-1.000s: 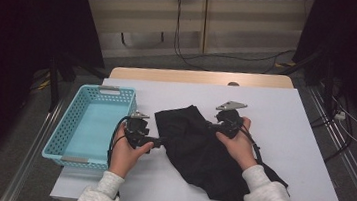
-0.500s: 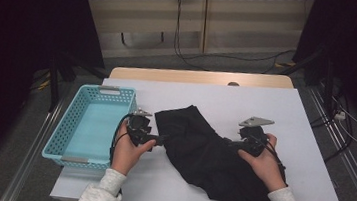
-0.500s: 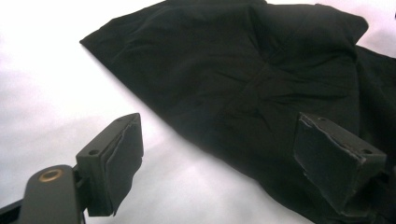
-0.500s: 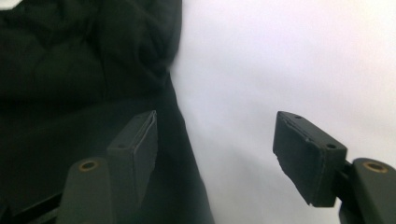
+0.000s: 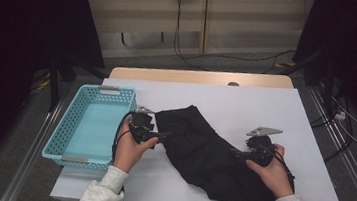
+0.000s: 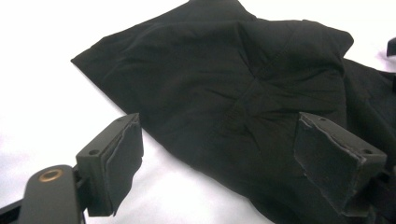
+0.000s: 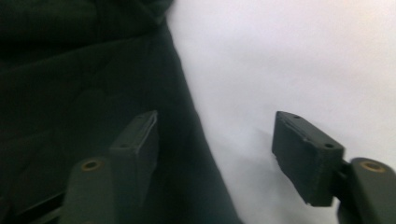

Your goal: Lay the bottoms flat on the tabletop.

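A black garment [image 5: 211, 156] lies crumpled across the white table [image 5: 271, 108], running from the middle toward the front right. My left gripper [image 5: 164, 137] rests at the garment's left edge, open; in the left gripper view the cloth [image 6: 243, 88] spreads ahead and under its wide jaws [image 6: 224, 163]. My right gripper [image 5: 238, 152] sits at the garment's right side, open. In the right gripper view [image 7: 219, 149] the cloth's edge [image 7: 93, 84] passes between the jaws, untouched by the pads. Those jaws have just been closing a little.
A light blue plastic basket [image 5: 91, 96] stands at the table's left edge, beside my left hand. A wooden strip [image 5: 199, 76] borders the far side of the table. Cables and metal rails lie on the floor to the right [image 5: 345, 123].
My right gripper has moved rightward and nearer the person, from the middle of the garment to its right edge. The left hand has kept still.
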Tool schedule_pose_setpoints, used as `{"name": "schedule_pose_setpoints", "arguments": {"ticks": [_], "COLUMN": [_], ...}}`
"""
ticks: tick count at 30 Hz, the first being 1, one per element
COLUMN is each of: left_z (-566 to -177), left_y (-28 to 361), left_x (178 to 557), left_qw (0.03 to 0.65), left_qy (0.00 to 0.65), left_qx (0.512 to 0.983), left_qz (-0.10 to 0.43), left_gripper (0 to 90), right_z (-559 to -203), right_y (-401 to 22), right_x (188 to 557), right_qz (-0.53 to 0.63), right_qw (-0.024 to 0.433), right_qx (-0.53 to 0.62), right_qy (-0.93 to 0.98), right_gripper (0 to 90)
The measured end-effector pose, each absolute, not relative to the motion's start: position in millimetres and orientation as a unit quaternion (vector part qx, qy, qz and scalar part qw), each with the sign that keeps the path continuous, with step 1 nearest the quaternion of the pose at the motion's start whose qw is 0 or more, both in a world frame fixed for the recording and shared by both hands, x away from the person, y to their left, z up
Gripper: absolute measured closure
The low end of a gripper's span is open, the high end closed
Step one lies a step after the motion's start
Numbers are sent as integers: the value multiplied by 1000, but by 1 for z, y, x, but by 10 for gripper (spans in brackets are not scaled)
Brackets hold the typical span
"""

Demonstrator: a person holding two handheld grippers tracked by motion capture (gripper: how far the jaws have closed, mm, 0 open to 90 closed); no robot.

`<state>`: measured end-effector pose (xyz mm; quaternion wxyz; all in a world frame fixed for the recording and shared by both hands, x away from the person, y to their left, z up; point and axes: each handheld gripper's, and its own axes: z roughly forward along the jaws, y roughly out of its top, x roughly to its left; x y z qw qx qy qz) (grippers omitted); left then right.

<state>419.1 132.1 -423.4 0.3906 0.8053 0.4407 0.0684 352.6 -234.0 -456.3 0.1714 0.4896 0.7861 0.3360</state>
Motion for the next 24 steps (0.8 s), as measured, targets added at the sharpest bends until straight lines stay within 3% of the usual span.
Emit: {"name": "schedule_pose_setpoints", "arguments": {"ticks": [9, 15, 17, 24], "left_z": [-423, -421, -421, -422], "left_y": [131, 131, 132, 131], "left_x": [420, 420, 421, 422], "left_qw": [391, 391, 390, 391], "left_qy": [439, 438, 438, 441], "left_qx": [806, 806, 806, 804], "left_qz": [72, 74, 75, 74], "left_gripper": [168, 169, 169, 170], "right_z": [-457, -457, -457, -455], "right_y": [-231, -225, -225, -230], "right_x": [336, 329, 329, 329], "right_qz": [339, 348, 355, 354], "right_qw": [151, 135, 120, 121], "right_qx": [472, 471, 470, 465], "right_qy": [799, 800, 799, 802], "right_gripper": [486, 725, 844, 871]}}
